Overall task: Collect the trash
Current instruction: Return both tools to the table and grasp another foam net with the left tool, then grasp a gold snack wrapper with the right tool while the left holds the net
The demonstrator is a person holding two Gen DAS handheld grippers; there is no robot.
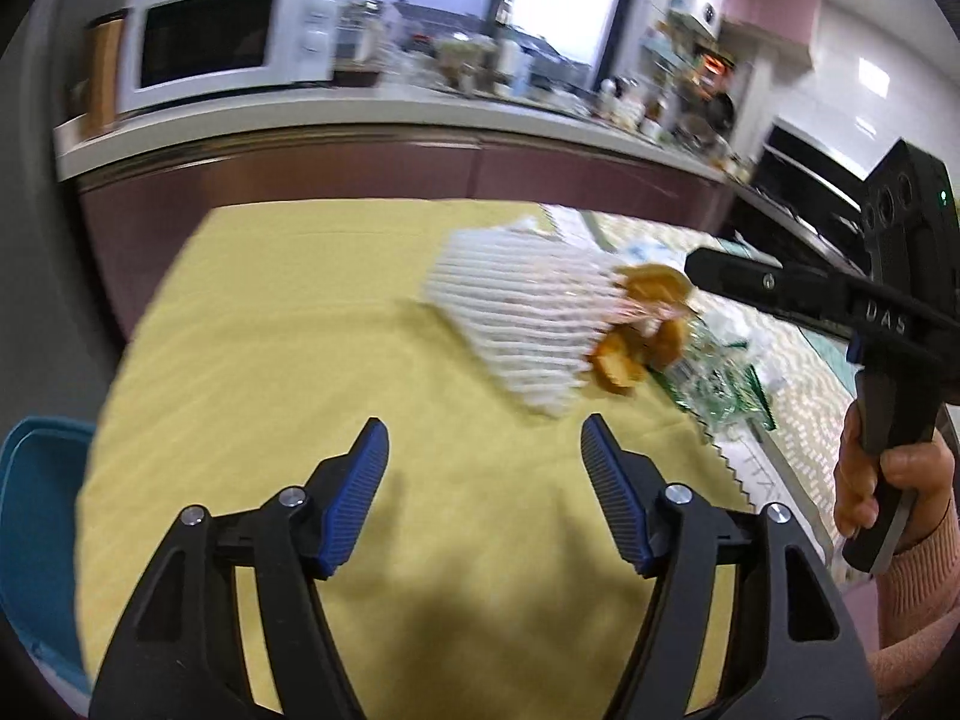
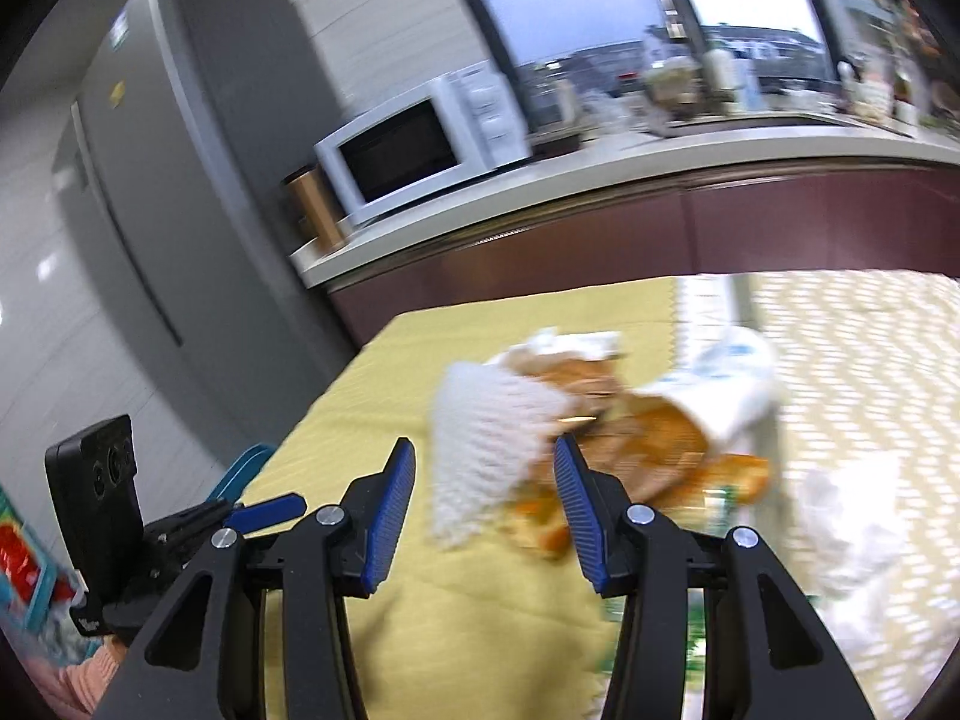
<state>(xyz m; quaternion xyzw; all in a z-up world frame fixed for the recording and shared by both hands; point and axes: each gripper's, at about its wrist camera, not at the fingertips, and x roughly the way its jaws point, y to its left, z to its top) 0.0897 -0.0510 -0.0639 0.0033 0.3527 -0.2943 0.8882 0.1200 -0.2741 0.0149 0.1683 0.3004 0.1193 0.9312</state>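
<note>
Trash heap on the table [image 1: 270, 330], on its yellow cloth: a white foam net sleeve [image 1: 516, 324], ribbed and mesh-like, lies against orange-brown peel scraps [image 1: 636, 354], with crumpled clear-and-green plastic wrap [image 1: 714, 384] just beside them. Motion blur softens all details. Left claw [image 1: 483, 450] is released, nothing between its blue pads. Right claw [image 2: 483, 468] likewise stands released, near the heap and not touching it.

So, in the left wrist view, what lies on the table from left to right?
Blue chair at the edge → bare yellow tablecloth → white foam net → orange peels → clear plastic wrapper.
</note>
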